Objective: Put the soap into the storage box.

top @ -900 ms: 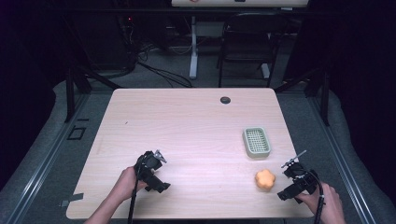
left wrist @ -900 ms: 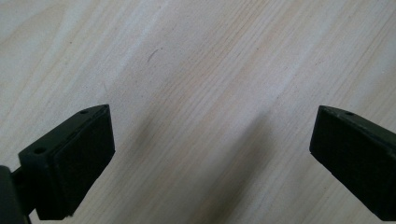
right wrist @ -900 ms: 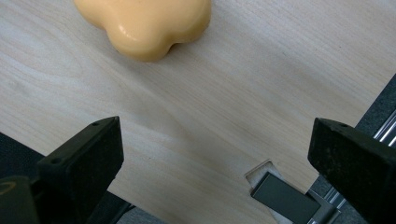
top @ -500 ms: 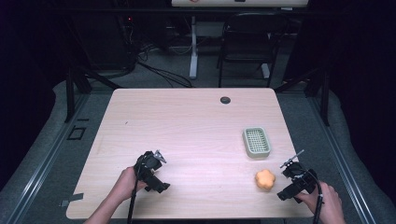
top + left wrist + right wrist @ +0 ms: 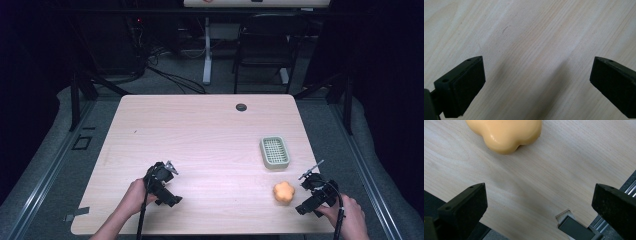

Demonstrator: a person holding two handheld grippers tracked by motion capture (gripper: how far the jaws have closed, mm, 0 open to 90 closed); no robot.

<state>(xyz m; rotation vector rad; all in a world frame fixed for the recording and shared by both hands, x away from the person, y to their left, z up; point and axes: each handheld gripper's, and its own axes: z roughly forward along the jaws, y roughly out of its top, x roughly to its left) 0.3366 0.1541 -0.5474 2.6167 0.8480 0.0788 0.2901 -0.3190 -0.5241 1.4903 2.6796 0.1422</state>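
An orange flower-shaped soap (image 5: 283, 192) lies on the light wooden table (image 5: 200, 135) near its front right corner. Behind it stands a small green slatted soap dish (image 5: 274, 151). My right gripper (image 5: 311, 191) rests just right of the soap, a hand holding it at the table's edge. Its jaws stand wide open over bare wood in the right gripper view (image 5: 539, 202), with the soap (image 5: 505, 133) ahead of them. My left gripper (image 5: 165, 185) sits at the front left, held by the other hand. In the left gripper view (image 5: 537, 82) it is open above bare wood.
A small black round grommet (image 5: 241, 107) sits near the table's far edge. A metal bracket (image 5: 576, 227) shows at the table edge in the right gripper view. Beyond the table stand a chair (image 5: 262, 45), a white post and cables on the floor.
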